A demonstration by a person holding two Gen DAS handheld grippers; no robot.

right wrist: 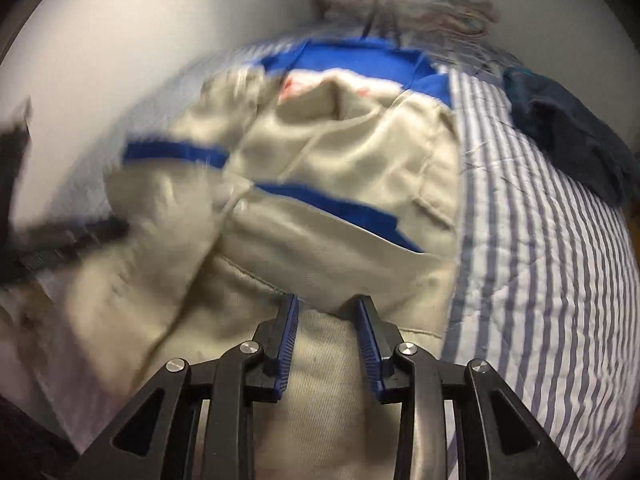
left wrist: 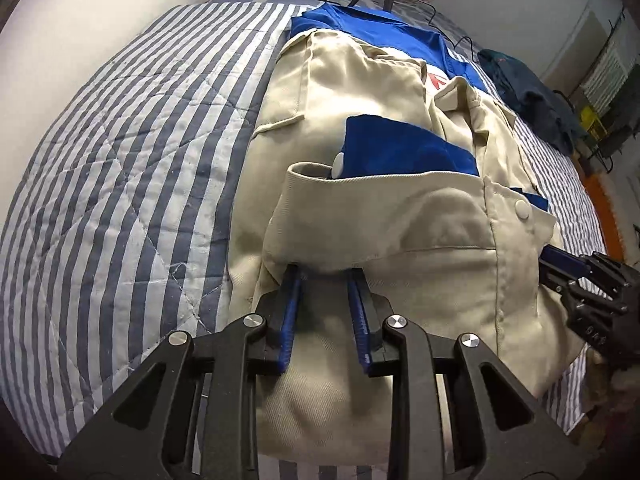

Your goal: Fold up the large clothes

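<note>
Across the middle of the bed lies the beige jacket (left wrist: pixel 360 92), partly folded, its blue-trimmed cuffs and white snap buttons turned up on top. Its near hem bunches up over the fingertips of the left tool (left wrist: pixel 324 276), whose blue pads stand a little apart with a fold of beige cloth between them; whether they pinch it I cannot tell. The right tool (right wrist: pixel 328 300) sits at the jacket's other near corner, jaws parted, cloth lying between the pads without being squeezed. Under the jacket's far end shows a blue garment (left wrist: pixel 352 24). The striped quilt (left wrist: pixel 120 152) covers the bed, and a dark heap of clothing (left wrist: pixel 532 96) rests near its right edge.
</note>
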